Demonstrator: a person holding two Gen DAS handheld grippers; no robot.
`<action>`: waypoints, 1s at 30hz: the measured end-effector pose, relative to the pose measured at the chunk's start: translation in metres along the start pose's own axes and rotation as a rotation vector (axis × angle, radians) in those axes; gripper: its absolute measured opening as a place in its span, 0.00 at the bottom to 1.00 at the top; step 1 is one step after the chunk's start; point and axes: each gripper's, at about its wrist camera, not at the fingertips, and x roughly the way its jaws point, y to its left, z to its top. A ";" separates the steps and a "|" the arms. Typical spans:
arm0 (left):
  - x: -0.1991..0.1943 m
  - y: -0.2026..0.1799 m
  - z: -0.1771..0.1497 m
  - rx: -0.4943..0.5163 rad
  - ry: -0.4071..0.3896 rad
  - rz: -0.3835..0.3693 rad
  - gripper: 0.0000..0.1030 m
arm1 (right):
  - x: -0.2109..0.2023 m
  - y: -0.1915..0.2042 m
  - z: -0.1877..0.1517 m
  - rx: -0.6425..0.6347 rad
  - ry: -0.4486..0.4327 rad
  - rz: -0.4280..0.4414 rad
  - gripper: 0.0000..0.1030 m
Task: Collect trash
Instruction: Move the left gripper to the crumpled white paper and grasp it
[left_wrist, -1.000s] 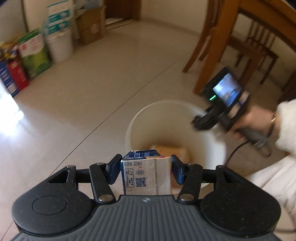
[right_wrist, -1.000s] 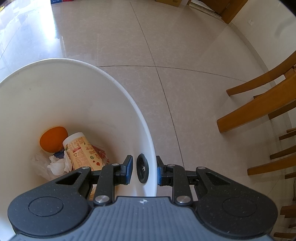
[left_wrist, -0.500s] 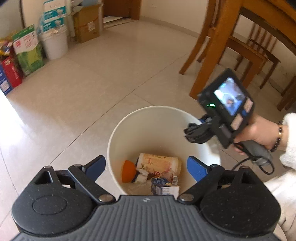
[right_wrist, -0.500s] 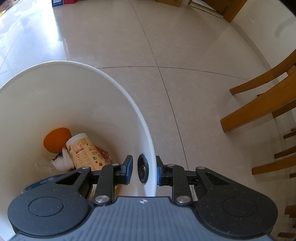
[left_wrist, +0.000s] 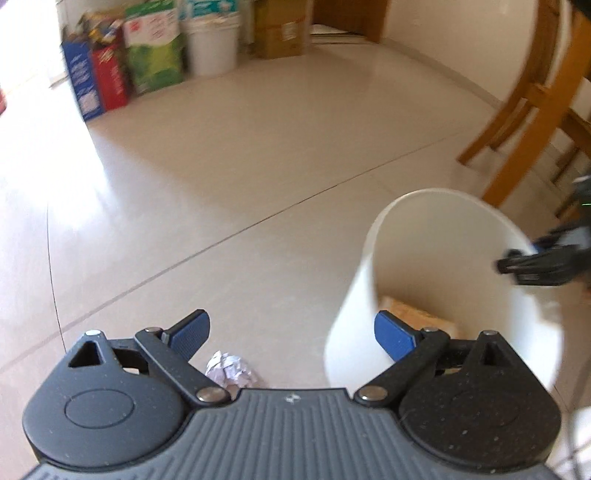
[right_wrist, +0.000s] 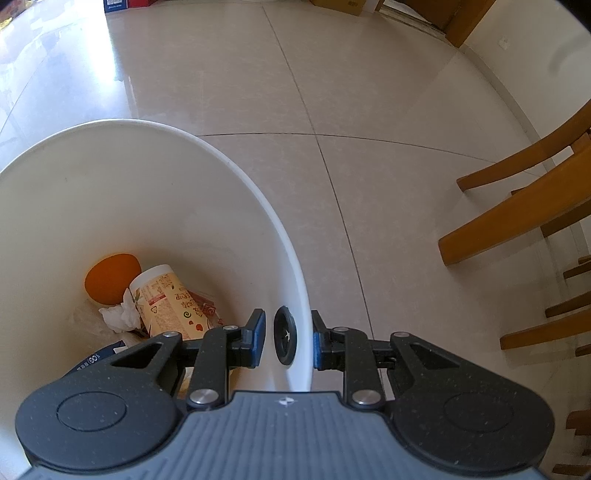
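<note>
A crumpled paper ball (left_wrist: 231, 371) lay uncollected on the floor (left_wrist: 258, 166), left of the white bin (left_wrist: 436, 236). The bin already held an orange (right_wrist: 110, 282), a cup (right_wrist: 170, 302) and probably tissue. The left gripper (left_wrist: 291, 332) hung over the ball, jaws apart and empty. The right gripper (right_wrist: 288, 338) was clamped on the bin's rim.

The left tool's (left_wrist: 291, 338) body half hides a crumpled paper ball (left_wrist: 231, 371); the far boxes (left_wrist: 122, 70) are blurred.

Glossy tile, smooth plastic, crumpled paper

The beige tiled floor (left_wrist: 258, 155) shines glossy; the white plastic bin (right_wrist: 122, 173) looks smooth and faintly satin; the crumpled white paper ball (left_wrist: 231, 371) is creased and matt; the brown wooden chair legs (right_wrist: 517, 206) are varnished.
</note>
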 end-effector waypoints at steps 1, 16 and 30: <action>0.008 0.005 -0.005 -0.015 0.002 0.005 0.93 | 0.000 0.000 0.000 -0.001 -0.001 -0.002 0.27; 0.136 0.056 -0.113 -0.183 0.043 0.051 0.93 | 0.005 0.005 0.000 -0.016 0.005 -0.028 0.29; 0.189 0.053 -0.147 -0.127 0.087 0.133 0.93 | 0.006 0.005 0.001 -0.004 0.011 -0.024 0.30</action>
